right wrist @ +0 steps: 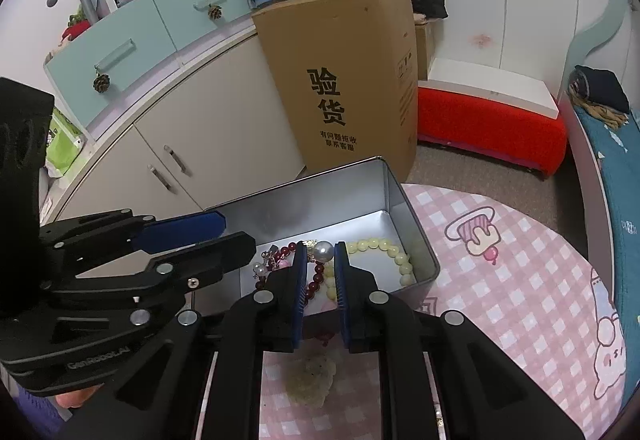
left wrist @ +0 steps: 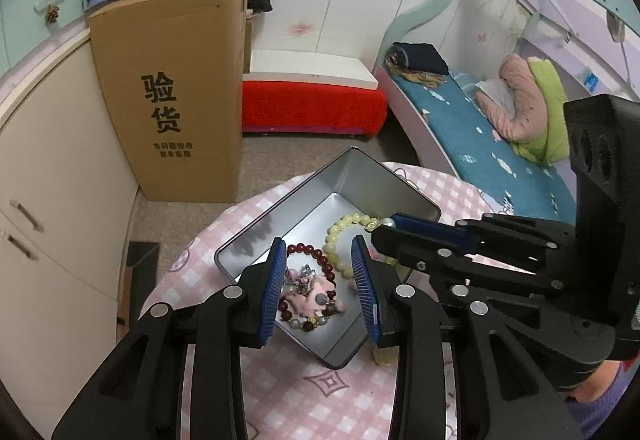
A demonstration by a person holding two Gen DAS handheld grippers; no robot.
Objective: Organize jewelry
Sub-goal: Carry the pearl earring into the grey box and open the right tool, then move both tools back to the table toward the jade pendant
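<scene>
A silver metal tin point(left wrist: 340, 172) point(right wrist: 404, 216) stands open on the round table. Inside lie a dark red bead bracelet point(left wrist: 306, 249) point(right wrist: 316, 282), a pale yellow bead bracelet point(left wrist: 340, 236) point(right wrist: 400, 260) and a pink charm with small trinkets point(left wrist: 310, 296). My left gripper point(left wrist: 320, 260) is open over the tin, above the red bracelet and charm. My right gripper point(right wrist: 321, 254) point(left wrist: 382, 226) is shut on a pearl piece with a gold part point(right wrist: 322, 251) point(left wrist: 380, 223), held over the tin's right side. A pale yellow hair clip point(right wrist: 310, 380) lies on the cloth under the right gripper.
The table has a pink checked cloth point(right wrist: 500, 280) with cartoon prints. A tall cardboard box point(left wrist: 172, 92) stands on the floor behind the table. Cream cabinets point(left wrist: 52, 180) are at left, a red bench point(left wrist: 312, 108) at back, a bed point(left wrist: 500, 144) at right.
</scene>
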